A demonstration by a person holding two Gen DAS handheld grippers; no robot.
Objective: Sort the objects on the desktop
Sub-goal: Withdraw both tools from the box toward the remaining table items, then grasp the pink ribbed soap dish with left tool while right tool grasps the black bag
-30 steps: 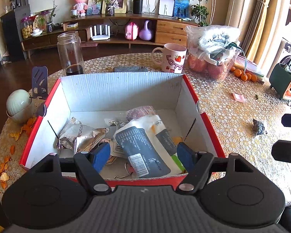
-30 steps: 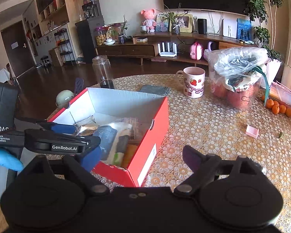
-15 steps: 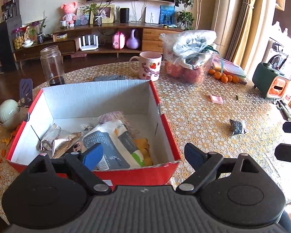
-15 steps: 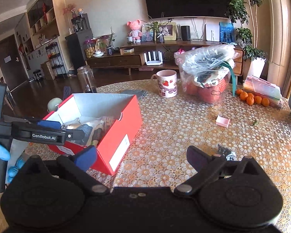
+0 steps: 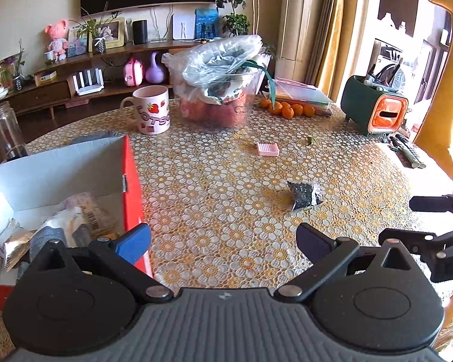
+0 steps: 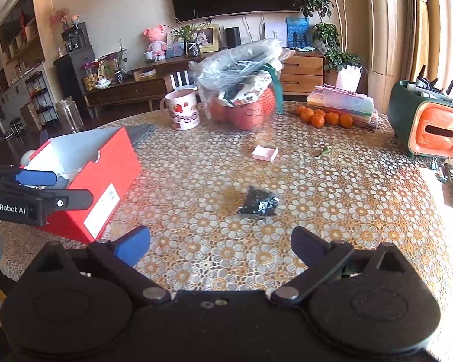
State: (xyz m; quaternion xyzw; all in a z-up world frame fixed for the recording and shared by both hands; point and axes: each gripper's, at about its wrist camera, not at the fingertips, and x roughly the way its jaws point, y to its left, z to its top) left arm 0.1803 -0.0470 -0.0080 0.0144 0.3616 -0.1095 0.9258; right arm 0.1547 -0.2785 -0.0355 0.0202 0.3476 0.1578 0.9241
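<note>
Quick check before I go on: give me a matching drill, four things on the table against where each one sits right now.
Things:
1. small black packet
2. pink box
3. strawberry mug
4. oranges

Places:
A. beside the stack of coloured folders
B. left of the plastic bag of fruit
C. on the tablecloth just ahead of the open right gripper
D. mid-table, beyond the black packet

Pairs: 1-C, 2-D, 3-B, 4-A

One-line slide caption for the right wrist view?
Right gripper open and empty above a small dark packet on the lace-covered table, red box to the left.
</note>
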